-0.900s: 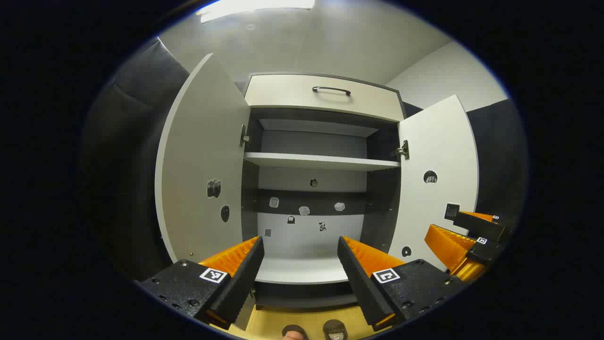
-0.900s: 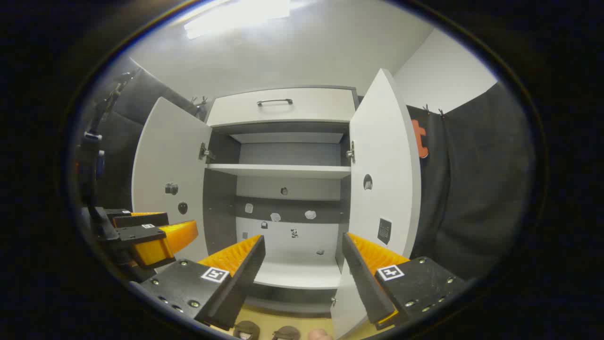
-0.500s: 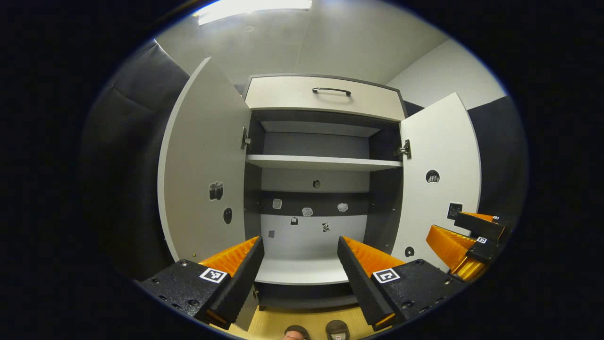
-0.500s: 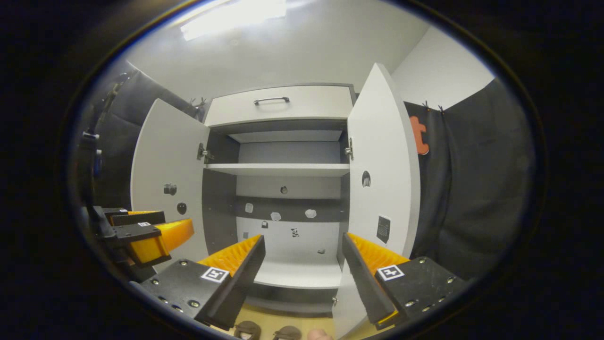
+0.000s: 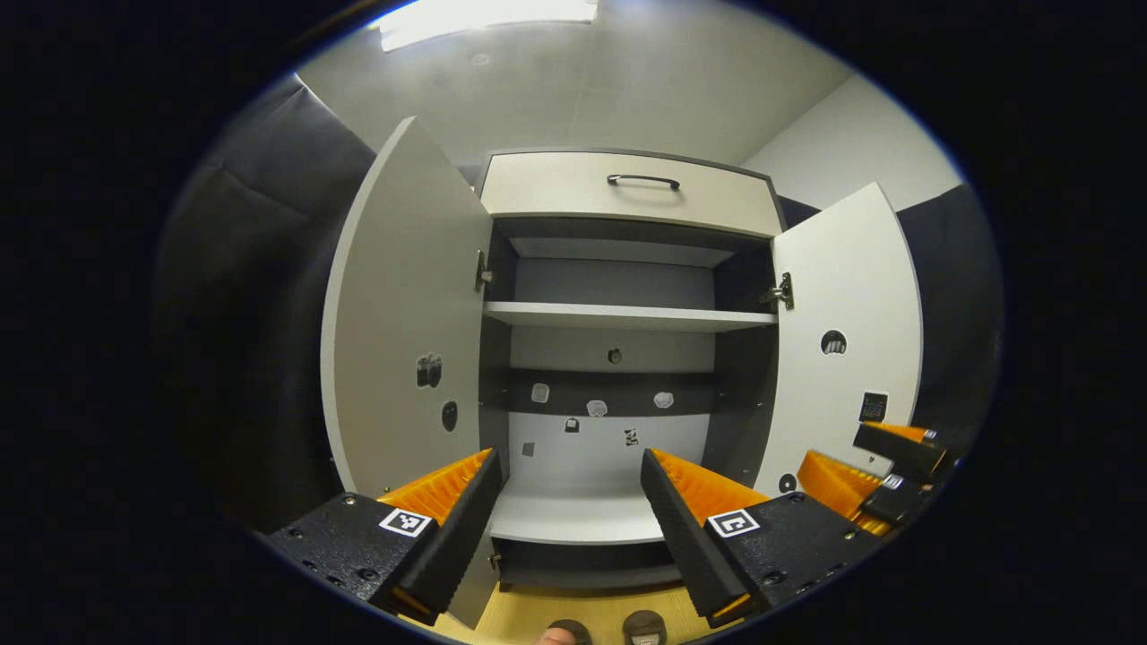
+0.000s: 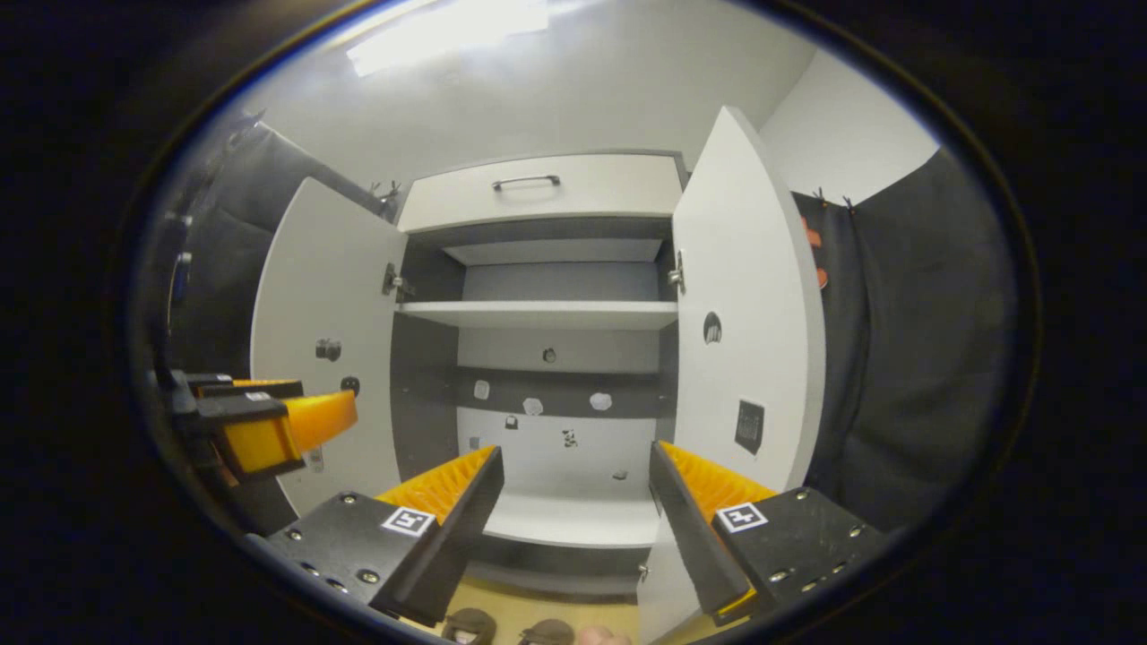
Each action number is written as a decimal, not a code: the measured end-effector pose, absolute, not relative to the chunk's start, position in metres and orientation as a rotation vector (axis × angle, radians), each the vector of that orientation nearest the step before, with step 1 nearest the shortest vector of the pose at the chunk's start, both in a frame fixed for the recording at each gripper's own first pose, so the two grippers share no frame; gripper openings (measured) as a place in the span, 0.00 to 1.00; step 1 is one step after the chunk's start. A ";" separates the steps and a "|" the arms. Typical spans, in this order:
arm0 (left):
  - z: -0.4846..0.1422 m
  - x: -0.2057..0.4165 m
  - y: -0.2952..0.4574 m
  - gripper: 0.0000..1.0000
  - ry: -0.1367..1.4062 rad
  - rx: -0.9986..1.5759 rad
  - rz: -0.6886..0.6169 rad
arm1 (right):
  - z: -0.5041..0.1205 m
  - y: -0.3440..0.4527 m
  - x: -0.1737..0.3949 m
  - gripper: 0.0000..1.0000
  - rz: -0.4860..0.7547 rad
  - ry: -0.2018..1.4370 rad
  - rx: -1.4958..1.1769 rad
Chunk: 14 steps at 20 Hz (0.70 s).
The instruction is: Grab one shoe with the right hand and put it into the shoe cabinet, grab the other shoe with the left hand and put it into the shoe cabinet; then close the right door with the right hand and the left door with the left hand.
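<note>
The two shoes (image 5: 609, 630) lay on the floor at the bottom edge of the frame, before the shoe cabinet (image 5: 618, 358). Both doors stood wide. The left tool (image 5: 569, 502) and the right tool (image 6: 573, 497) were released, holding nothing.

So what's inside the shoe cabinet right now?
Inside the shoe cabinet are one bare shelf and a bare bottom board, with small stickers on the back panel. No shoes inside. The space behind the drawer front is hidden.
</note>
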<state>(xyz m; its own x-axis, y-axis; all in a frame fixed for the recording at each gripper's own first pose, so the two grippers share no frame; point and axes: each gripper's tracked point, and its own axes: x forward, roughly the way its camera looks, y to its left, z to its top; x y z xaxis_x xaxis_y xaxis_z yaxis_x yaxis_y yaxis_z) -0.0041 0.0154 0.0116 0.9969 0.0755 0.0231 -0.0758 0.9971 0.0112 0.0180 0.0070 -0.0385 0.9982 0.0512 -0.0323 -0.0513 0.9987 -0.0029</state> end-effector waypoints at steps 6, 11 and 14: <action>0.015 -0.006 0.034 0.96 -0.026 0.022 0.119 | -0.175 0.047 0.015 0.99 0.145 0.235 -0.010; 0.017 -0.009 0.055 0.96 -0.029 0.024 0.159 | -0.295 0.068 -0.005 0.99 0.192 0.436 -0.004; 0.018 -0.012 0.065 0.96 -0.028 0.021 0.179 | -0.364 0.079 -0.022 0.99 0.221 0.580 -0.006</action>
<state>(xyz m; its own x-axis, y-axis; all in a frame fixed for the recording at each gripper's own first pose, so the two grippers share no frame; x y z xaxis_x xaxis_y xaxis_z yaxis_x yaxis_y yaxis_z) -0.0118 0.0654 0.0179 0.9837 0.1775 0.0298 -0.1781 0.9838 0.0186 -0.0220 0.0787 -0.3644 0.8136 0.2056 -0.5438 -0.2089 0.9763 0.0566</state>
